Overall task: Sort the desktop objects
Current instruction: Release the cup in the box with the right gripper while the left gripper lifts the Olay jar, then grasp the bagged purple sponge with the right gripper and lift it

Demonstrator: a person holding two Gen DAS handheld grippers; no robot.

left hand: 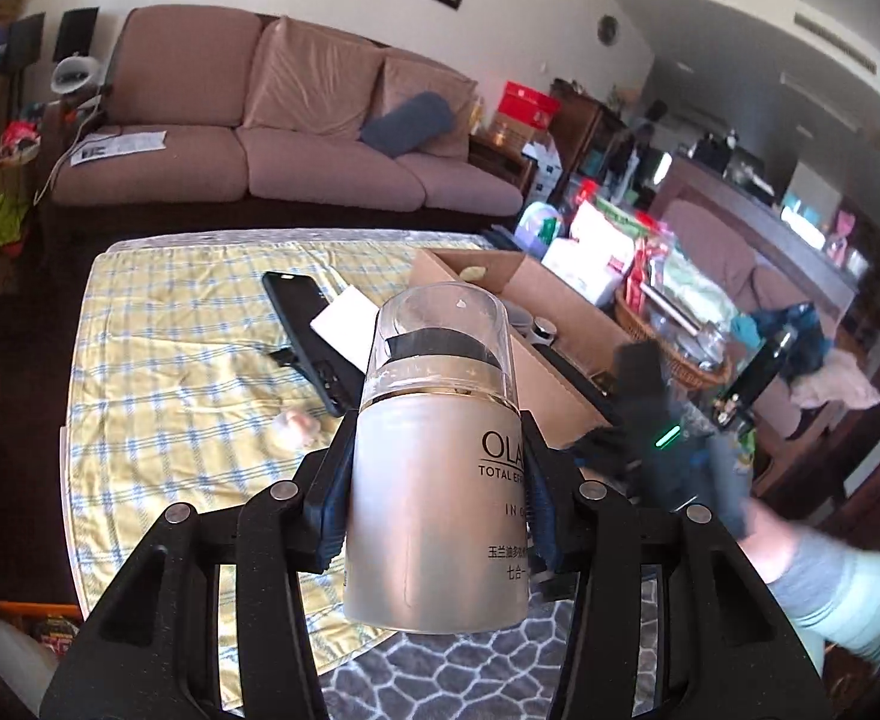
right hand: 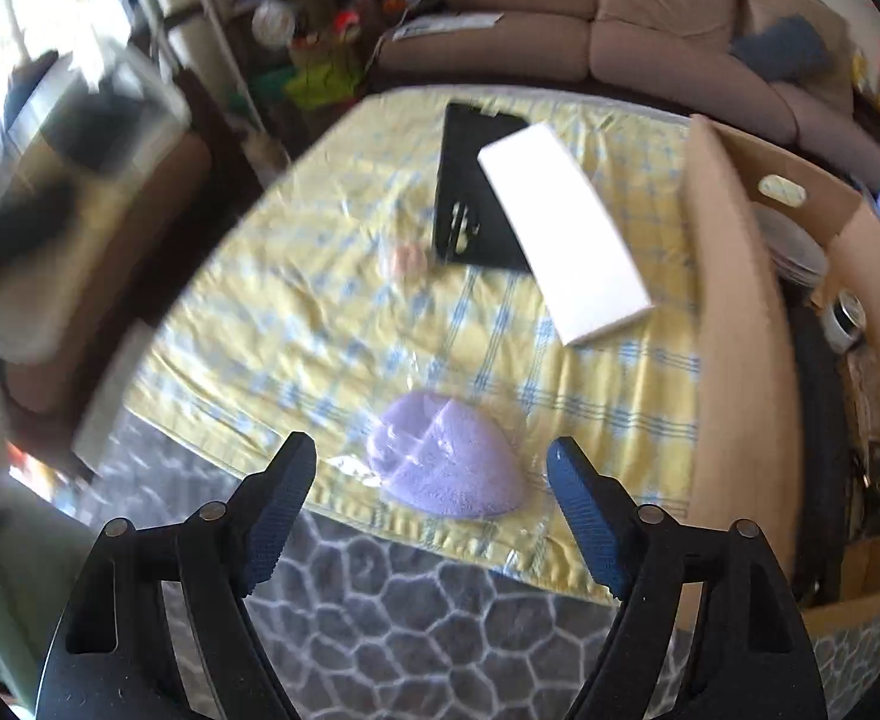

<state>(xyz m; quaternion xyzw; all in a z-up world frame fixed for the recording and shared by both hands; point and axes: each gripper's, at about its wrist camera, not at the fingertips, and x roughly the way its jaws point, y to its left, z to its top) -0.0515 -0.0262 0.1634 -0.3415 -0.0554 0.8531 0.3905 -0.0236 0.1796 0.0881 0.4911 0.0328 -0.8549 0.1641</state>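
Observation:
My left gripper point(left hand: 437, 468) is shut on a silver Olay bottle point(left hand: 434, 480) with a clear cap and holds it upright above the yellow checked cloth point(left hand: 170, 396). My right gripper point(right hand: 431, 456) is open just above a purple sponge in clear wrap point(right hand: 446, 462), which lies between the fingers near the cloth's front edge. A black phone point(right hand: 470, 204) and a white box point(right hand: 566, 234) lie further back on the cloth; both show in the left wrist view too, the phone point(left hand: 302, 324) and the box point(left hand: 350, 324). A small pink object point(right hand: 410, 258) lies beside the phone.
An open cardboard box point(right hand: 734, 330) with several items inside stands on the right of the cloth; it shows in the left wrist view point(left hand: 560, 372). A grey patterned mat point(right hand: 410, 618) lies in front. A pink sofa point(left hand: 296, 138) stands behind the table. A wicker basket point(left hand: 674, 348) sits beyond the box.

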